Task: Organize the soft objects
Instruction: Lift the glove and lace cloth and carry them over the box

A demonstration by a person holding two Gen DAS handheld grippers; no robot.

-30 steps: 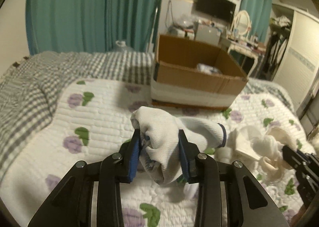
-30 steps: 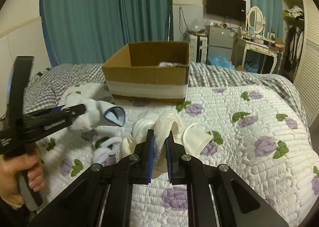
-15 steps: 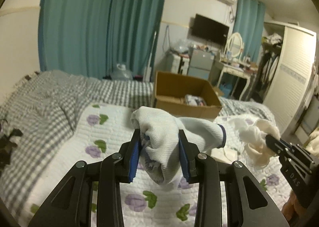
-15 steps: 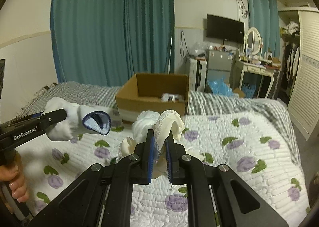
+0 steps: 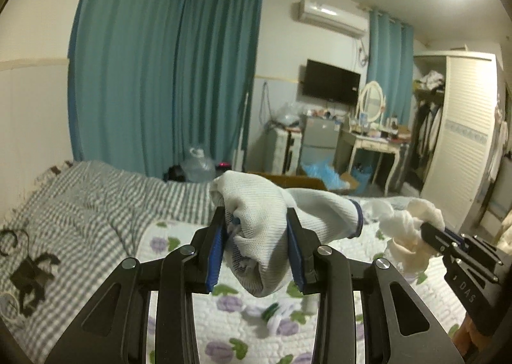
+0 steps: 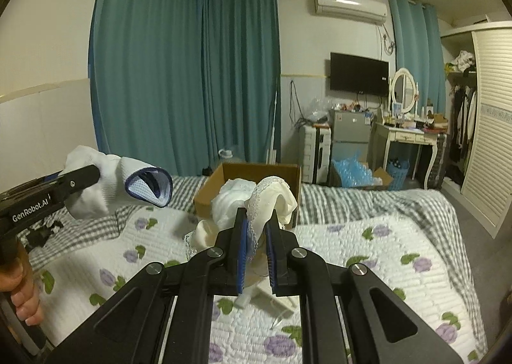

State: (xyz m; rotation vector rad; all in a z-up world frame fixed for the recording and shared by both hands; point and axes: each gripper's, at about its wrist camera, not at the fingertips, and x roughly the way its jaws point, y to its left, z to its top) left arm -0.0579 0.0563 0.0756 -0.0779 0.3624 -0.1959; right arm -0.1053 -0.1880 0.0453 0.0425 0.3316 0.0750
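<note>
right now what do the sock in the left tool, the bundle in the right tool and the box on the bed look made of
Sock: white knit fabric, likely cotton blend; fine ribbed weave, dark blue cuff trim, matte.
Bundle: thin cream cloth, soft and crumpled, with a lacy edge; fibre unclear.
Box: brown corrugated-looking cardboard, dull, open at the top.

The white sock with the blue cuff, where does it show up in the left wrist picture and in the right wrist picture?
Left wrist view: the white sock with the blue cuff sits at centre, clamped in the left gripper, cuff pointing right.
Right wrist view: it is at the left edge, held above the bed.
Shared landmark: the wall-mounted TV.
</note>
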